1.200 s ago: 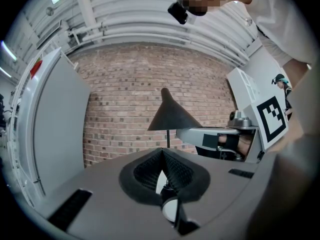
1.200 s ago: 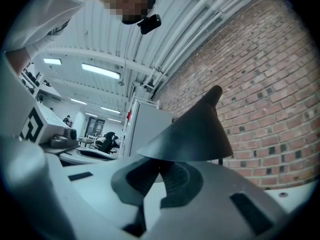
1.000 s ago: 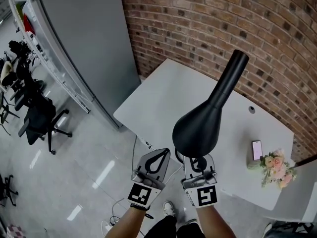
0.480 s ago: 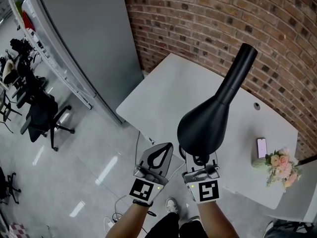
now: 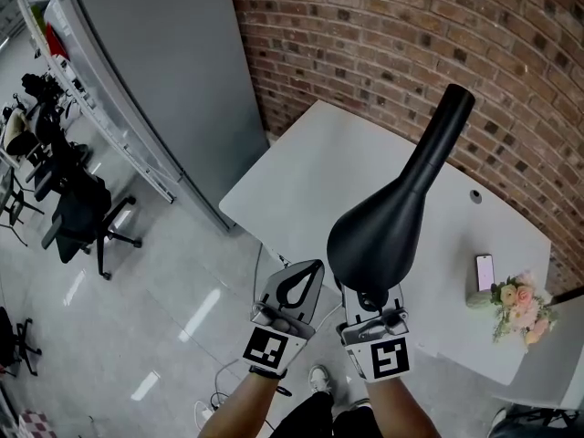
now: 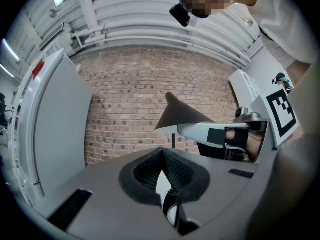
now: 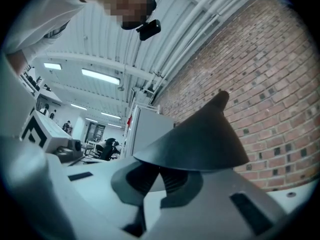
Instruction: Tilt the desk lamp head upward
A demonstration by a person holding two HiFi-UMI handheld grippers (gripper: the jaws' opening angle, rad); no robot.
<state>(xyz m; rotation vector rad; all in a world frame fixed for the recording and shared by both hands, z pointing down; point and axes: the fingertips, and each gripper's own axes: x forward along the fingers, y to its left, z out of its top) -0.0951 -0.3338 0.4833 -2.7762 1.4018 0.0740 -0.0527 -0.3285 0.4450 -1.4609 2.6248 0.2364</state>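
The black cone-shaped lamp head (image 5: 379,231) hovers over the white table (image 5: 310,172), its neck slanting up and to the right. My right gripper (image 5: 372,297) sits directly below the shade, its tips tucked under the rim. In the right gripper view the shade (image 7: 200,139) covers the tips of my right gripper (image 7: 159,168), whose pads are together; I cannot tell whether they touch the rim. Just left of the lamp, my left gripper (image 5: 308,267) is shut and empty. The left gripper view shows its closed jaws (image 6: 162,151), with the lamp head (image 6: 185,116) to the right.
A brick wall (image 5: 411,35) runs behind the table. A phone (image 5: 484,272) and a small bunch of flowers (image 5: 520,304) lie at the table's right end. A tall grey cabinet (image 5: 173,71) stands at the left, with office chairs (image 5: 78,217) on the floor beyond.
Lamp head and both grippers have shifted slightly right and down in the head view, and the neck stands a touch steeper. Both grippers stay shut.
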